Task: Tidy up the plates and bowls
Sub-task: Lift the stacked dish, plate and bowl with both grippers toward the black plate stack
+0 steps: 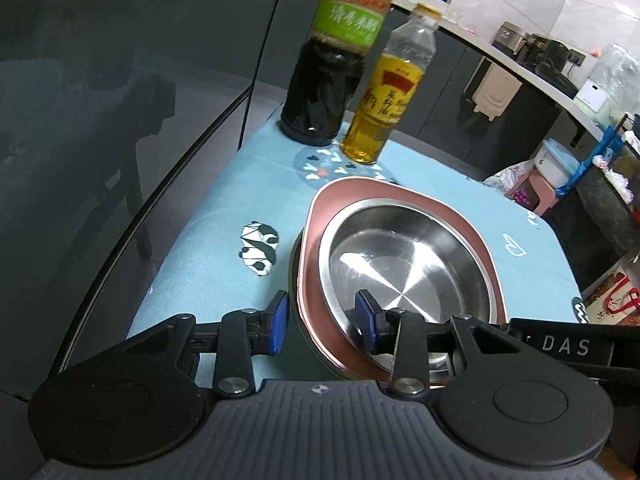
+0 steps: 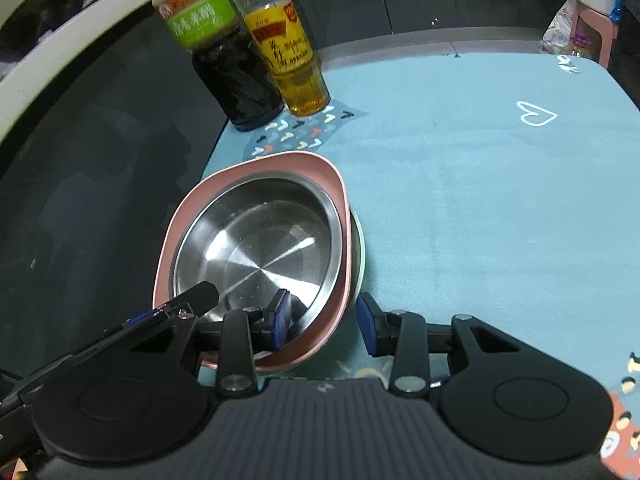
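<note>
Hidden under the stack: bottom plate (image 1: 294,276) showing only as a thin edge beneath the pink bowl (image 1: 320,208), looking dark from the left wrist and pale green from the right; shape and depth not readable.
Hidden by the claws: near rim of the stack of bowls (image 2: 256,200) disappearing behind both claw bodies, so the exact contact lines staying partly out of sight.
Cut off: caps of both bottles running out of the top edge in the right wrist view; far corners of the surface (image 1: 224,200) bending away in the fisheye.
Hard to make out: appliances (image 1: 532,52) along the far wall, small and blurred; bottle label print unreadable.
Task's thing: steel bowl (image 1: 404,256) nesting inside the pink bowl, all sitting on the blue cloth (image 2: 460,200) near the surface's edge beside the dark glass panel (image 1: 120,120).
Left claw (image 1: 324,320): straddling the near rim, one pad inside the steel bowl, the other outside against the stack's wall, clenching on the stack of bowls.
Right claw (image 2: 322,320): straddling the same rim from the other side, inner pad in the steel bowl, outer pad meeting the stack's edge, grasping the stack of bowls too.
Around: dark sauce bottle (image 1: 320,80) and yellow oil bottle (image 1: 380,112) standing upright, just beside each other, beyond the stack.
In the way: bottles standing close behind the stack; glass panel rising just beside it.
</note>
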Tool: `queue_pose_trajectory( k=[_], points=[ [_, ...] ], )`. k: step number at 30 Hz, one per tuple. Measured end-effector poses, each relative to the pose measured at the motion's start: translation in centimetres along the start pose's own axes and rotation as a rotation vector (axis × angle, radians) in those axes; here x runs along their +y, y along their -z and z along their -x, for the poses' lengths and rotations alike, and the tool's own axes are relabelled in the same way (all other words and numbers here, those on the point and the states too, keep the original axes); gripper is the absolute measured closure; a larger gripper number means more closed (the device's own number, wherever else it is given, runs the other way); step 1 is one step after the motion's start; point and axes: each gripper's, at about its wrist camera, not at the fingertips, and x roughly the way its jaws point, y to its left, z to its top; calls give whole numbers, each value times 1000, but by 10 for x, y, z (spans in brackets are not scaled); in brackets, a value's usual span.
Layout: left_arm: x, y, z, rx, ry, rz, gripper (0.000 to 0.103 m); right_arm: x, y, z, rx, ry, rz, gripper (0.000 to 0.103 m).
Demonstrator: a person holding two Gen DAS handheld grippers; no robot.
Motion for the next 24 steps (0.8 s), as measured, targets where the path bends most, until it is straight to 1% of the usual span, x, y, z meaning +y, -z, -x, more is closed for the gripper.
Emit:
queue_pose_trajectory(
  k=[6, 13, 24],
  points=[
    [-19, 10, 23, -14, 10, -36, 69, -6, 12, 27, -31, -3, -11, 64],
    [-44, 25, 42, -13, 40, -75, 69, -23, 26, 62, -73, 3, -39, 64],
    [-78, 58, 61, 28, 96, -149, 69, -58, 65, 97, -101, 43, -115, 64]
  ],
)
